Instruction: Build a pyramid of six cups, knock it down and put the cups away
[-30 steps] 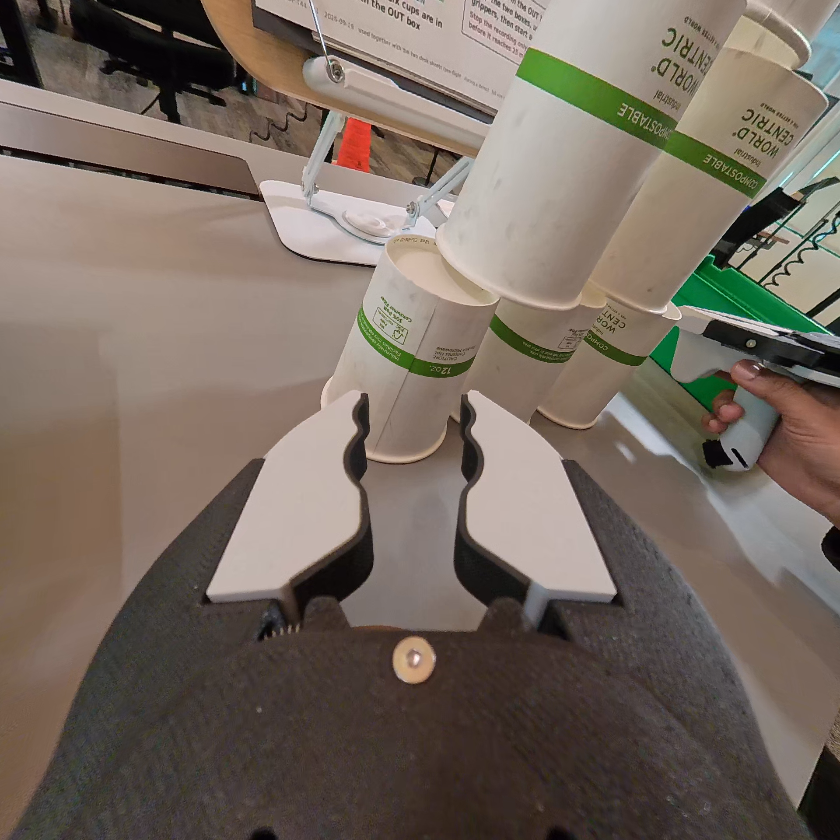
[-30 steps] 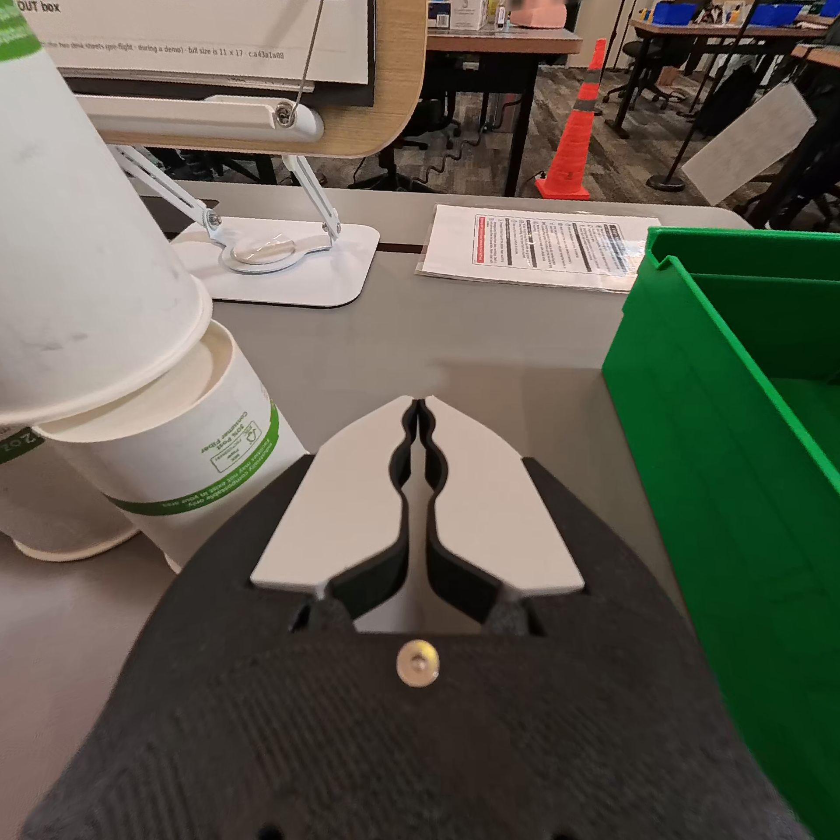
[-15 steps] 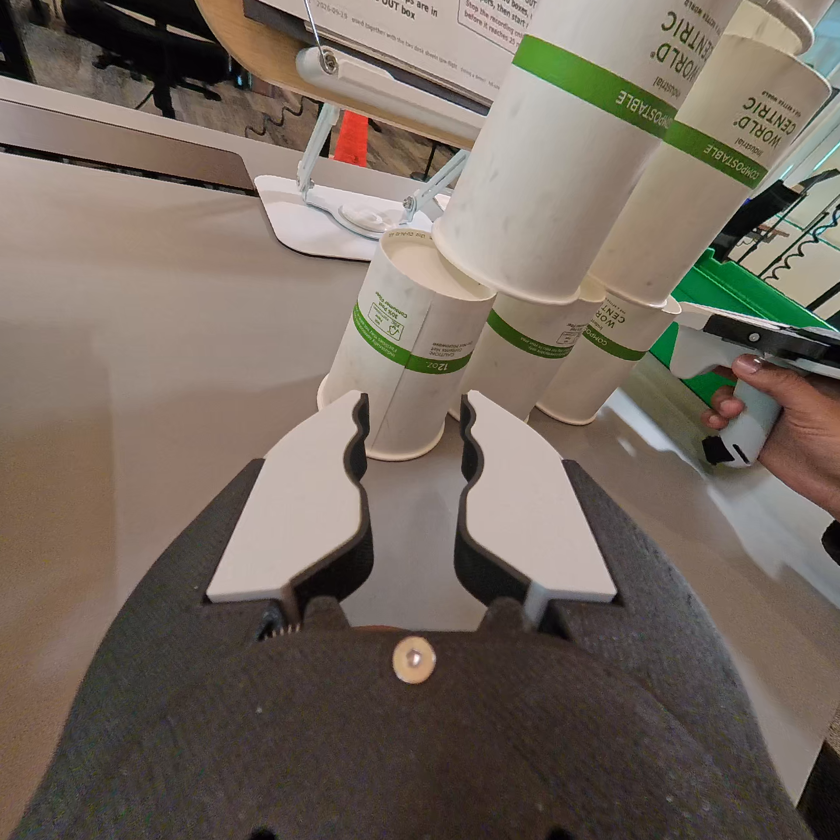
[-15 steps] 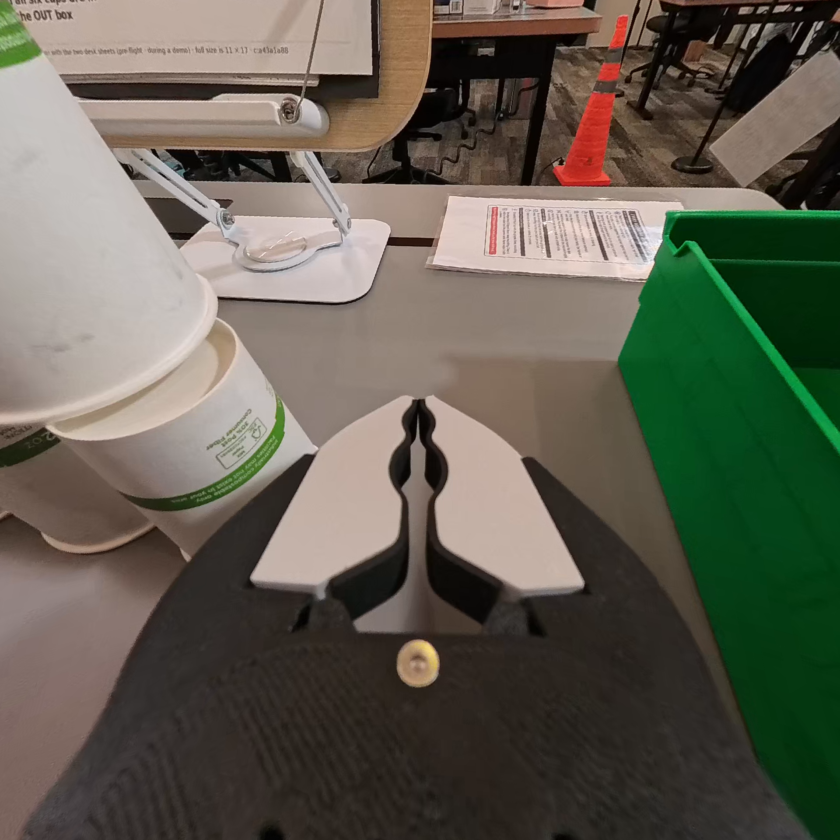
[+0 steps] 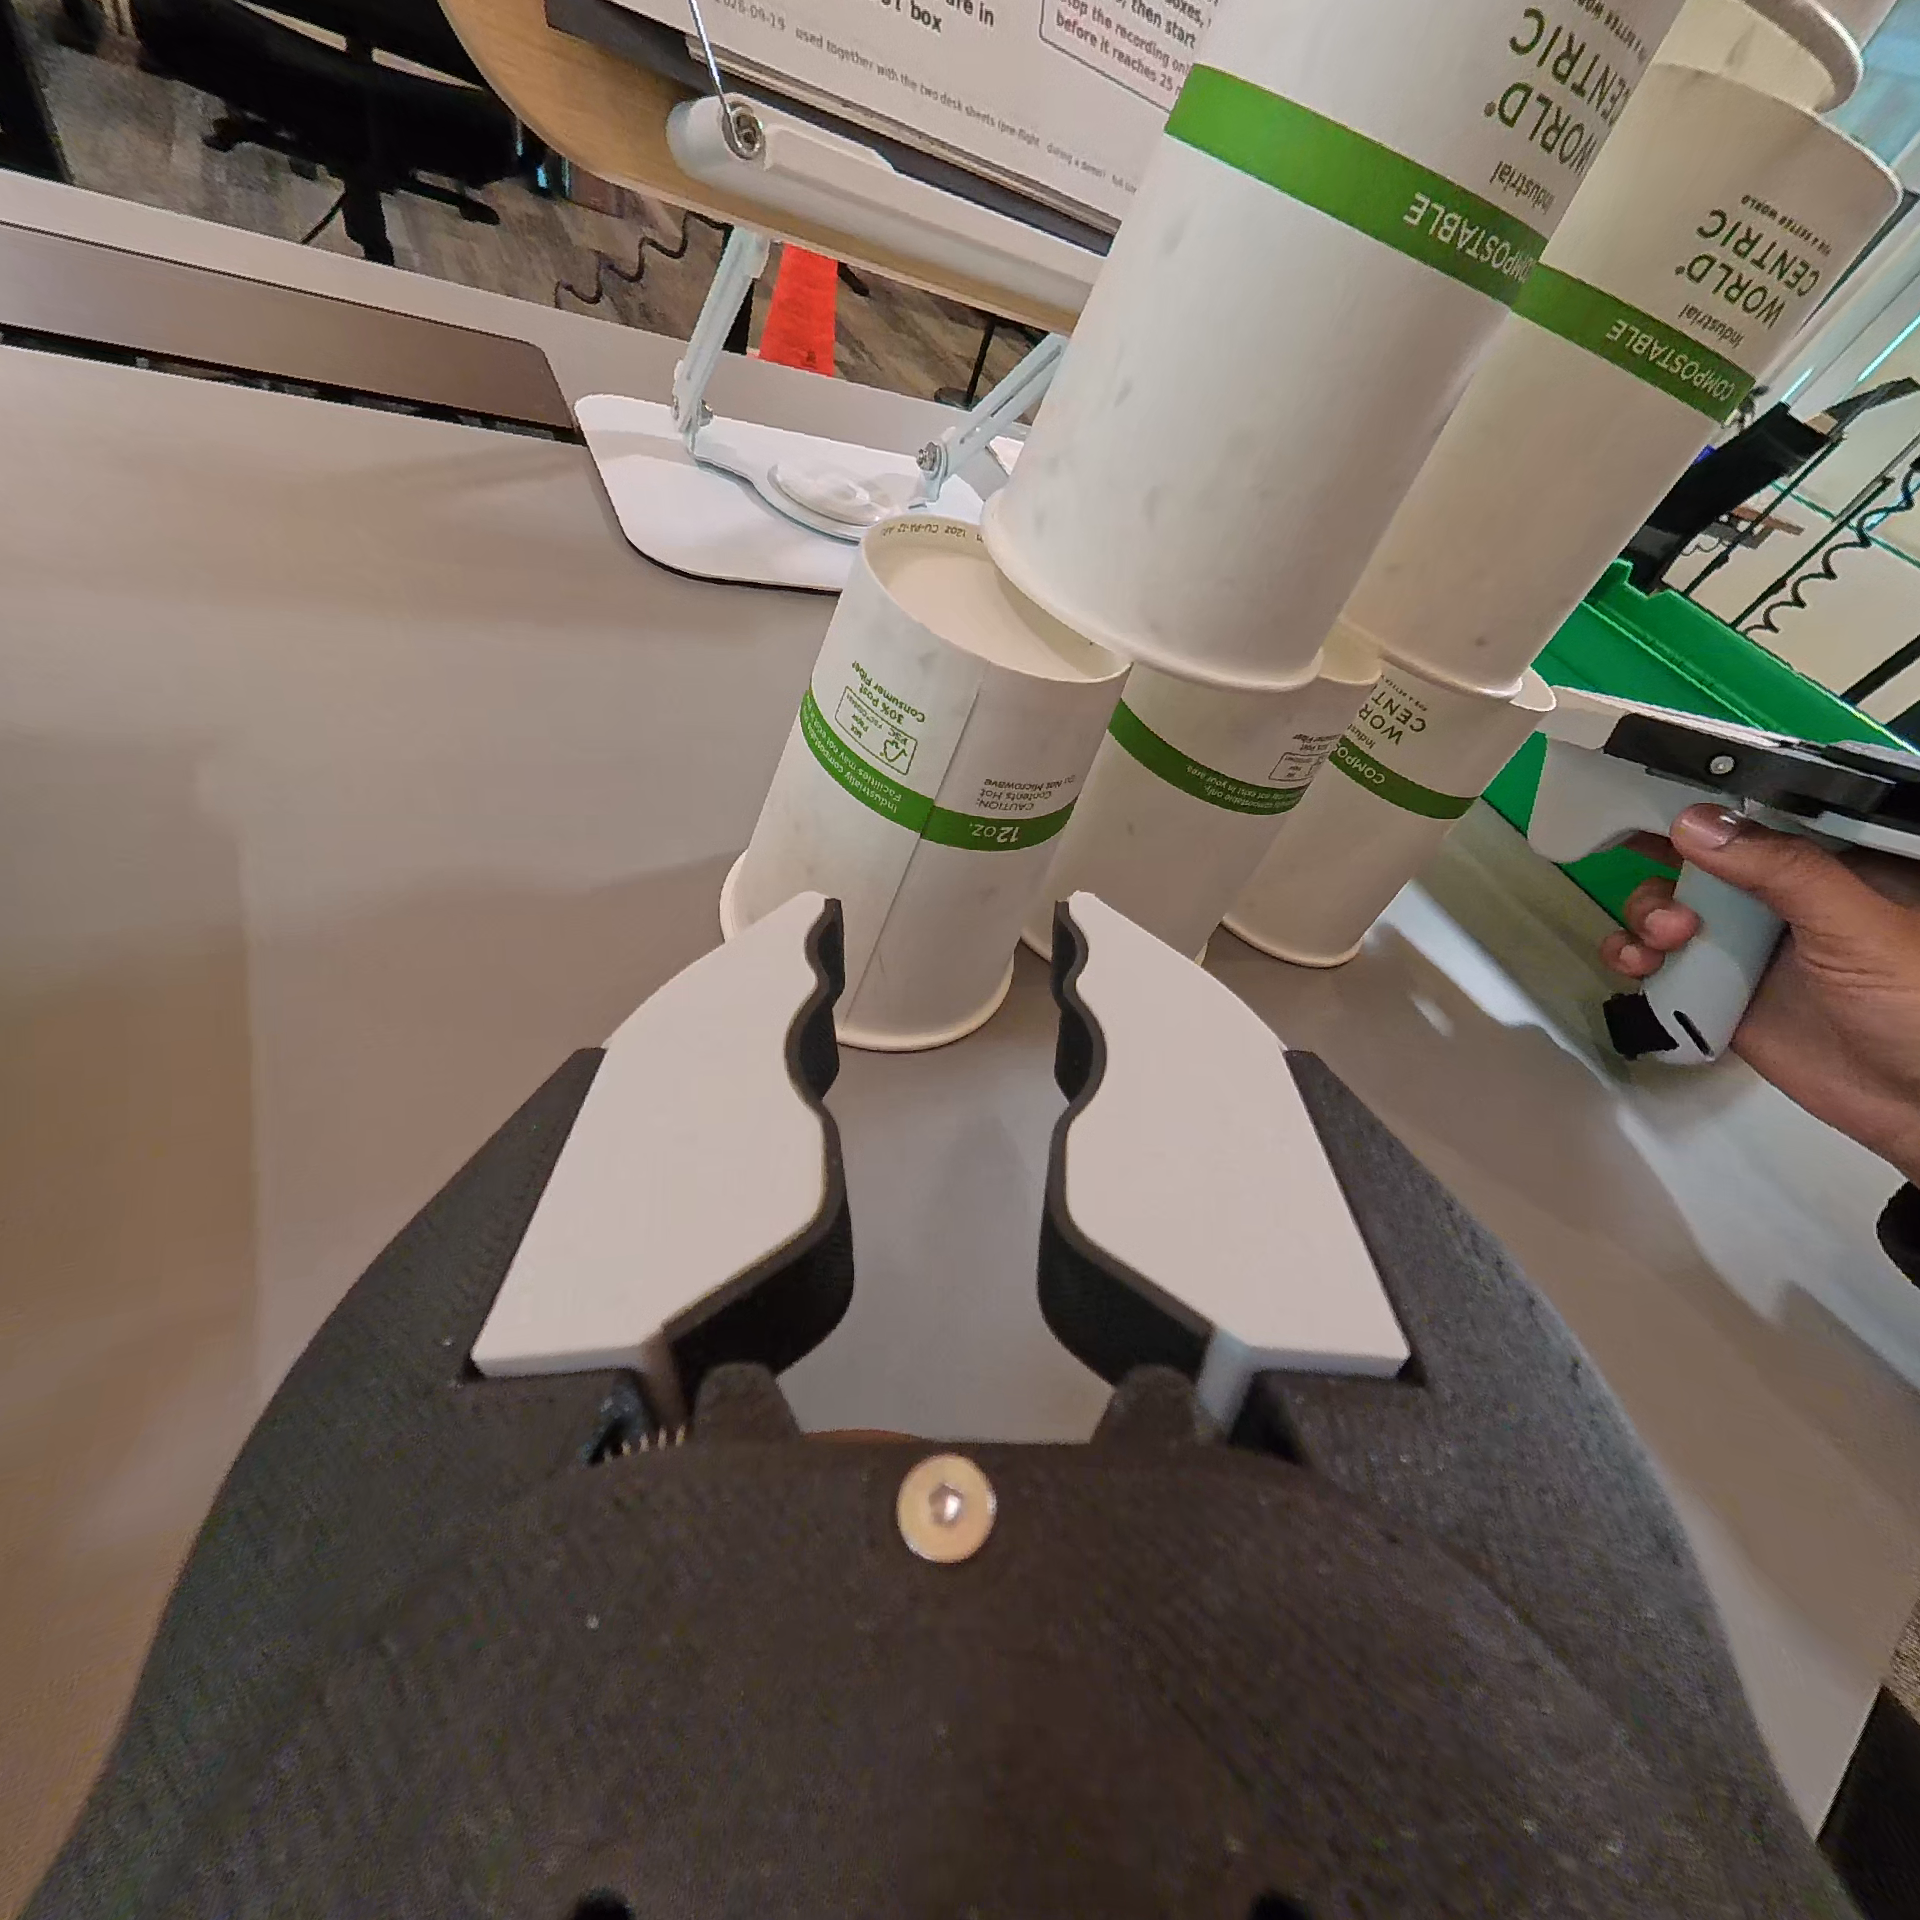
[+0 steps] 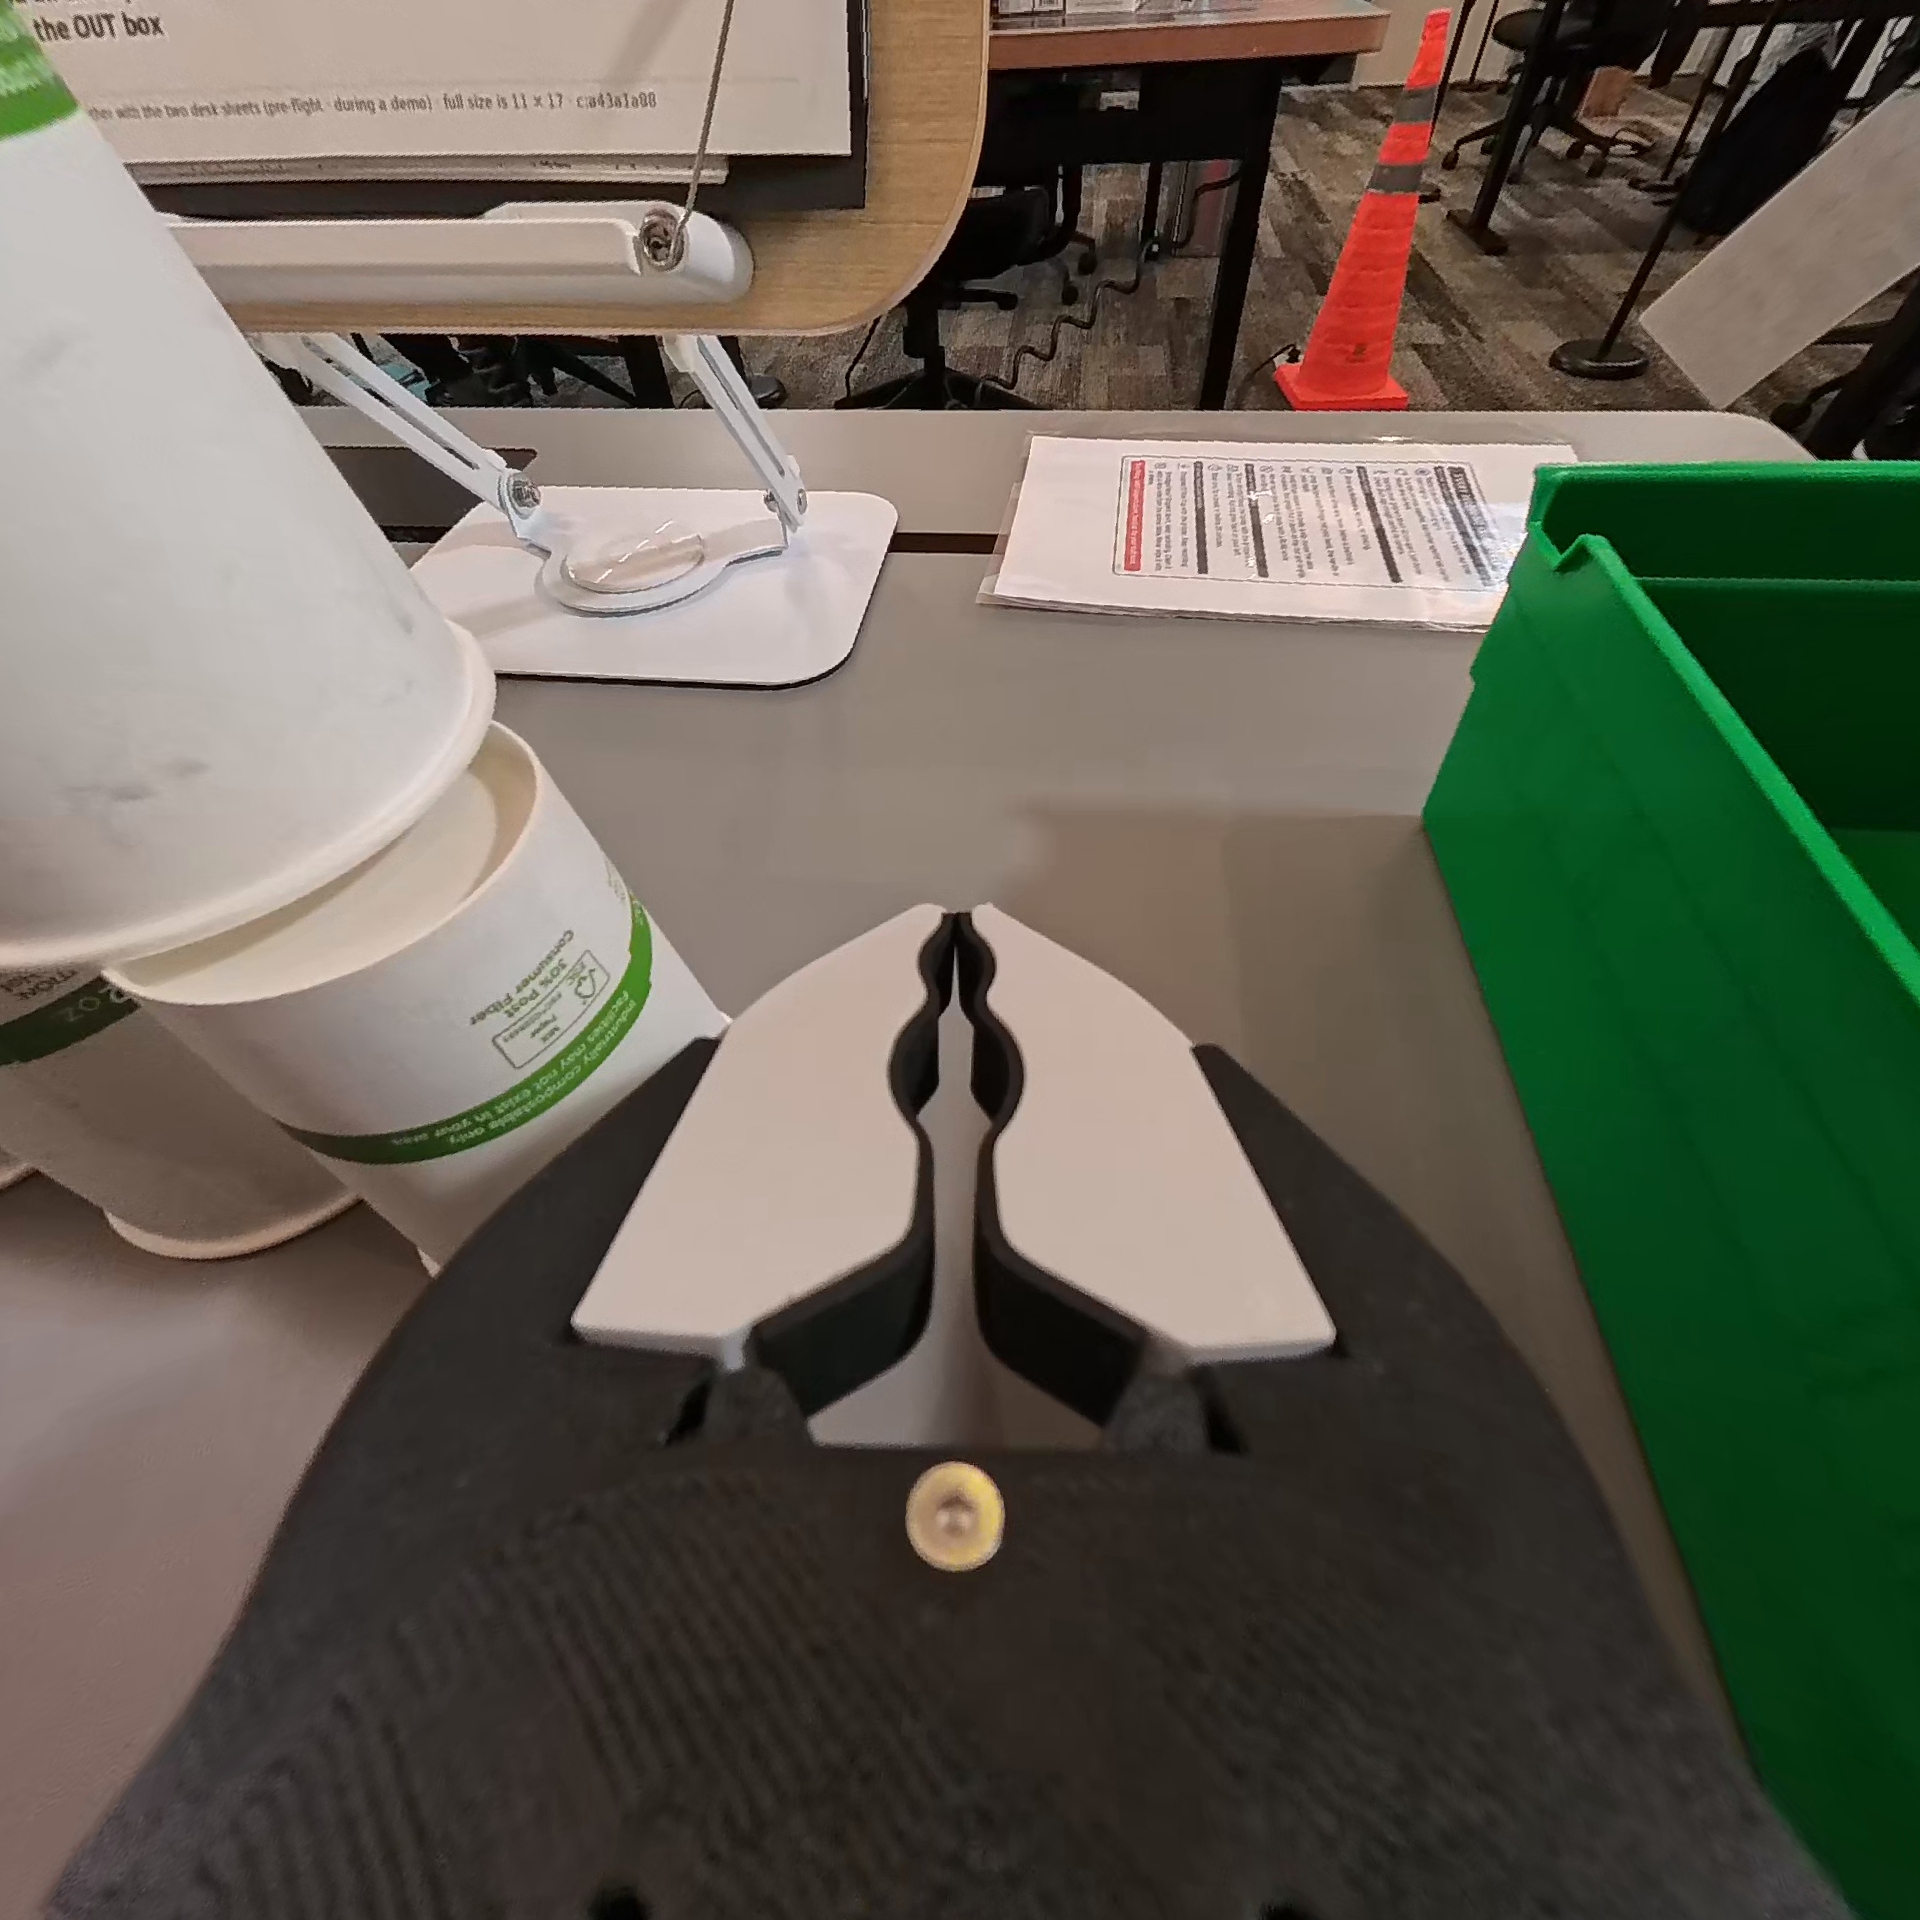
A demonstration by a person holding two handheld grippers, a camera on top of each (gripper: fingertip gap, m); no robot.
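1. Three inverted paper cups stand in a row on the grey table (image 5: 312, 727), rims down, with more inverted cups stacked on their bases in a second tier; the nearest bottom cup (image 5: 914, 821) sits straight ahead of the left gripper (image 5: 940, 920).
2. Left gripper's jaws stand apart and empty, their tips just short of that cup's rim, the gap lined up with its lower wall.
3. That cup's long axis runs upright, tilted slightly in the wide-angle view; an upper-tier cup (image 5: 1247, 353) rests partly on its base.
4. Right gripper (image 6: 956, 925) has its jaws together with only a sliver between them, holding nothing.
5. Its nearest thing is the end bottom cup (image 6: 436, 1039), just beside its left finger; the green bin (image 6: 1662, 987) stands to its right.
6. A hand (image 5: 1808, 935) grips the right gripper's handle beyond the cup row.
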